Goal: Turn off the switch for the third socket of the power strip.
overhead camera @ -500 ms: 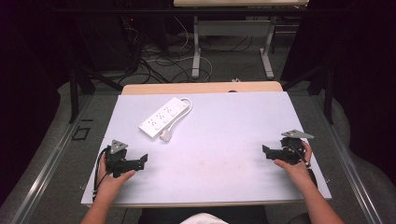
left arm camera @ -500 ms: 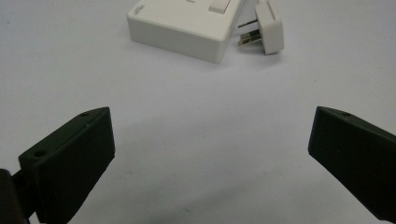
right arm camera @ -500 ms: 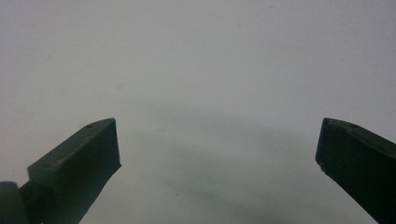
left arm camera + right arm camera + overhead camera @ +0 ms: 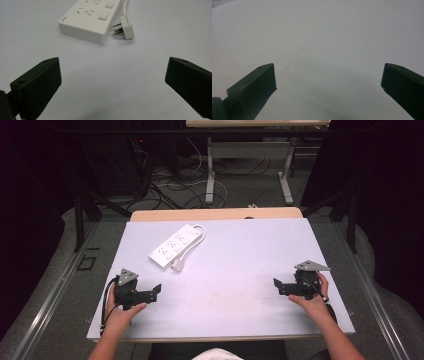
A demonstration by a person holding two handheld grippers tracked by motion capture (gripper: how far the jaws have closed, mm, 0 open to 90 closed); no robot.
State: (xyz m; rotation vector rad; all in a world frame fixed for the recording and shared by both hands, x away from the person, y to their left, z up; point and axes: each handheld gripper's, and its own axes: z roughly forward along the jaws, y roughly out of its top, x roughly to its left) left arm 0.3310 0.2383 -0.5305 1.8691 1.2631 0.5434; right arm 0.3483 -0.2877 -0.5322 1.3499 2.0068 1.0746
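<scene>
A white power strip (image 4: 176, 245) lies on the white table top (image 4: 240, 265) at the back left, its cord looping round to a white plug (image 4: 178, 266) beside it. In the left gripper view the power strip (image 4: 87, 17) and its plug (image 4: 126, 25) lie ahead of my left gripper (image 4: 113, 72), whose jaws stand wide apart with nothing between them. In the high view my left gripper (image 4: 156, 291) rests near the front left, pointing right. My right gripper (image 4: 276, 285) sits at the front right, pointing left. In its own view my right gripper (image 4: 328, 75) is open over bare table.
A wooden strip (image 4: 215, 214) edges the table's far side. Beyond it, cables (image 4: 165, 185) lie on the floor between the white legs of another table (image 4: 210, 180). Dark curtains hang at both sides.
</scene>
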